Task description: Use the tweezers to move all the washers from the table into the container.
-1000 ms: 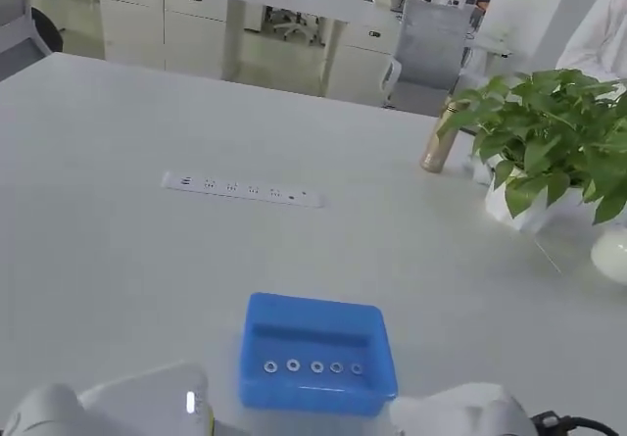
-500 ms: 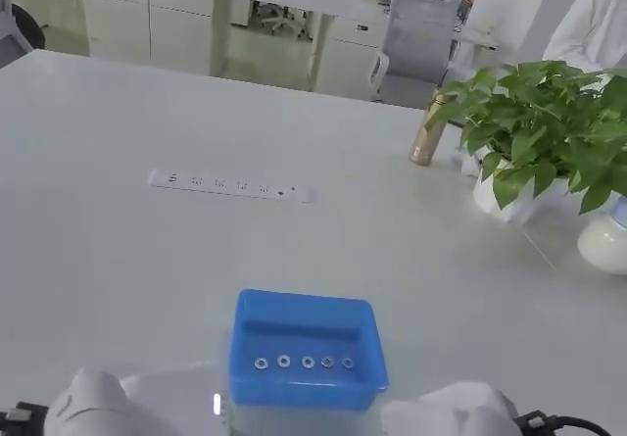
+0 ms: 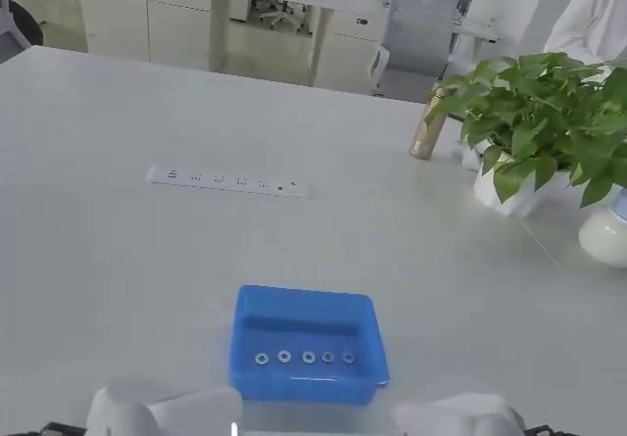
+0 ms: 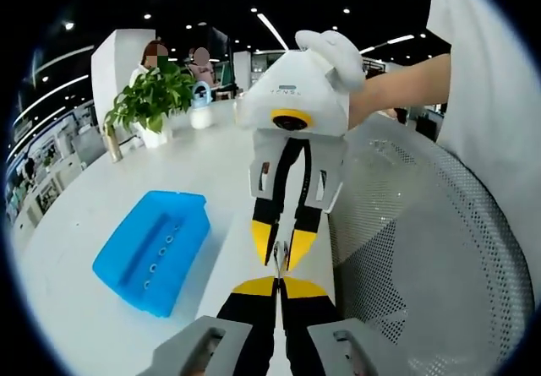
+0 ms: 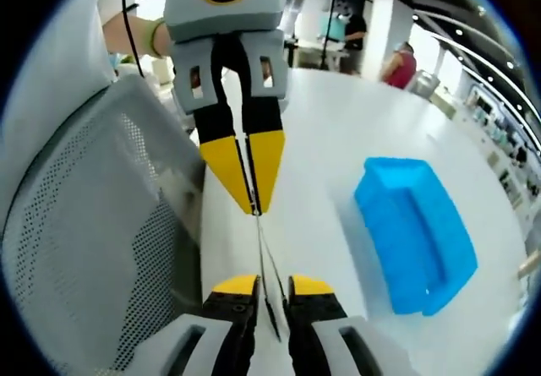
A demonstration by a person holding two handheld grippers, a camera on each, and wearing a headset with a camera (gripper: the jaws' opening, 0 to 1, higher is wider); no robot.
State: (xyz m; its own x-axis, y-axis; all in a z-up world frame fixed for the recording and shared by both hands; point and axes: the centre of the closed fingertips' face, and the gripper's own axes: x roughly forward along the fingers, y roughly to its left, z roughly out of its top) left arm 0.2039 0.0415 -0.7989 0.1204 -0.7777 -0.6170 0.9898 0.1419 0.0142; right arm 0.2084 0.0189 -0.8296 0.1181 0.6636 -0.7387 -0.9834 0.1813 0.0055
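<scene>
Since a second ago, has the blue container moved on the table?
No. The blue container sits the same way from the power strip; the camera shifted.

The worktop (image 3: 118, 260) is big, flat and pale grey. 5 things sit on it. A blue container (image 3: 304, 296) is at the near edge, in the middle. Farther back and a bit to the left lies a long white power strip (image 3: 229, 182), well apart from the container. A thin gold bottle (image 3: 425, 132) stands up straight near the far right. Just beside the bottle is a leafy green plant in a white pot (image 3: 505, 196). A round white thing (image 3: 602, 235) sits at the right edge, near the pot; what it is cannot be told.
</scene>
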